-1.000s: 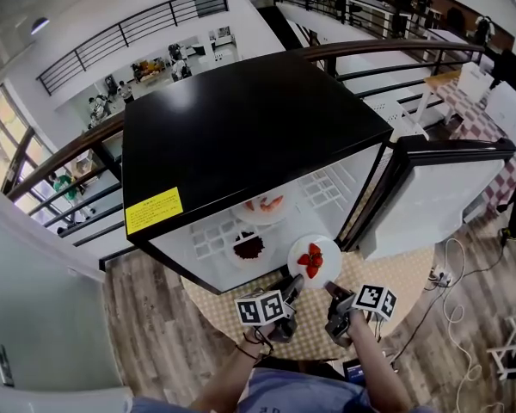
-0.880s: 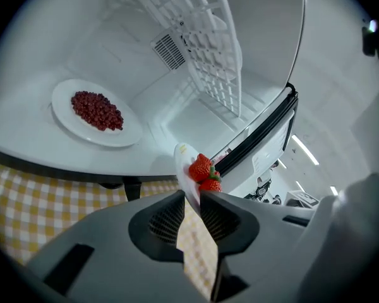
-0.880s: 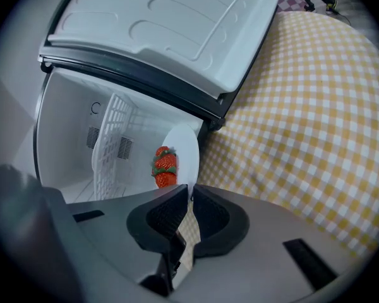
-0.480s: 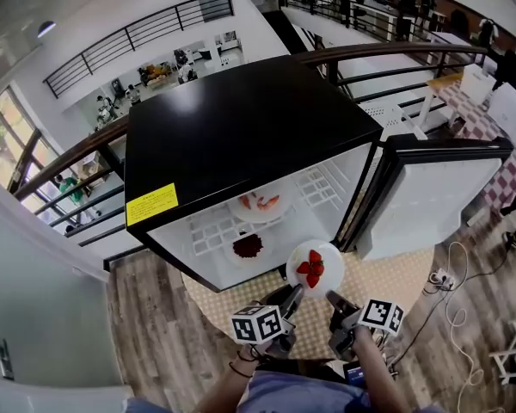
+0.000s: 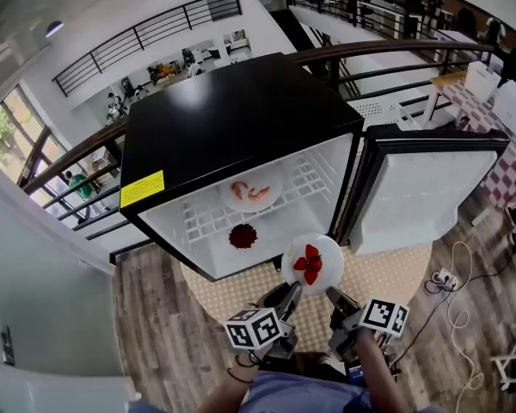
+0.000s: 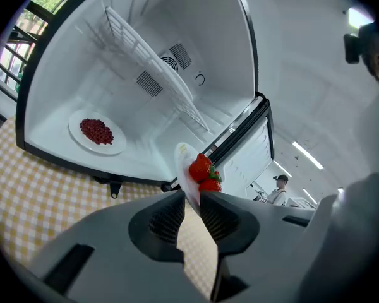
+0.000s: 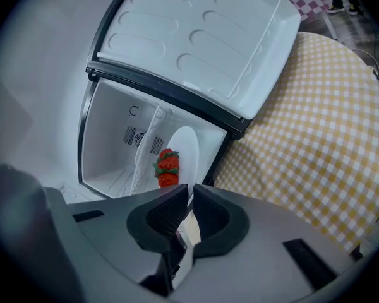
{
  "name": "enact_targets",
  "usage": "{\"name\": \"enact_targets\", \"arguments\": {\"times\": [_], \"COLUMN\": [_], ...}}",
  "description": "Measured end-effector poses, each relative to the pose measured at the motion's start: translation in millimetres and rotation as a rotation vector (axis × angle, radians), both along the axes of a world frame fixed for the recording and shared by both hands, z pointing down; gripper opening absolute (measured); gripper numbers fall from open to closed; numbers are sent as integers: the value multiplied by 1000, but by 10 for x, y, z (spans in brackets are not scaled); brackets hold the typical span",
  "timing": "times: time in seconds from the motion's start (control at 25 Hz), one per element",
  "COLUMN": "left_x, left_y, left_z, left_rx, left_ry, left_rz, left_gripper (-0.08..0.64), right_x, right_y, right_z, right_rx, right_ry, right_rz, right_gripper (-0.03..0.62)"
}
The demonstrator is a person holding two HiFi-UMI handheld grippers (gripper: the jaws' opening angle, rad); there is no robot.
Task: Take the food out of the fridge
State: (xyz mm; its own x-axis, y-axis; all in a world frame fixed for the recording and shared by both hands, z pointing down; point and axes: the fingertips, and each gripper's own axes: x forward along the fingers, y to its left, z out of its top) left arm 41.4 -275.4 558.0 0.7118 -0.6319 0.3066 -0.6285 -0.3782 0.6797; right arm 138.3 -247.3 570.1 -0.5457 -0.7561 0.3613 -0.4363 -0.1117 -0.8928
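- Both grippers hold one item — the white plate (image 5: 328, 248) carrying the strawberries (image 5: 309, 264).
- Left gripper (image 6: 191, 199): jaws clamped on the plate's near-left rim. Right gripper (image 7: 190, 193): jaws clamped on the near-right rim.
- Reason for the two-point hold, as I judge it: a thin rim pinched on one side would let the plate tip, while two grips side by side keep it level so the fruit stays put.
- Plate position: just ahead of both gripper tips, outside the fridge (image 5: 241, 119), in front of its open mouth near the hinge side and above the checked cloth (image 5: 387, 274).
- The door (image 5: 430, 196) stands swung wide to the right, so the way out is unobstructed.
- Remaining inside — a plate of dark red berries (image 6: 114, 148) on the fridge floor and a plate of pale pink food (image 5: 267, 177) on the wire shelf (image 5: 305, 179).
- Judgement: first of three plates is out; a counter to set it on is not in view.
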Motion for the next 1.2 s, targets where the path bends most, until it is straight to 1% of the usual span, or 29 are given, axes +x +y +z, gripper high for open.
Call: {"name": "enact_targets", "arguments": {"times": [0.2,0.32,0.4,0.56,0.8,0.96,1.2], "left_x": [74,110,117,102,120,100,28], "left_y": [206,328,414,585,787,895,986], "left_z": [-35,-22,1,10,18,-4,-26], "left_rx": [-8,-14,-20,-25,-31,-30,-35], "left_ry": [-3,-6,-11,-34,-62,-67,-42], "left_rz": [-50,-77,-95,-125,-154,-159,-157], "left_gripper": [84,85,85,86,85,86,86], "right_x": [86,94,94,87,106,83,9], "right_y": [161,236,305,453,628,742,841], "right_z": [-64,-101,-89,-61,-24,-34,-81], "right_rx": [8,32,33,31,27,21,21], "right_ry": [-8,-37,-40,-56,-79,-89,-68], "right_rz": [-38,-62,-81,-107,-124,-131,-129], "right_gripper": [35,35,35,34,34,35,35]}}
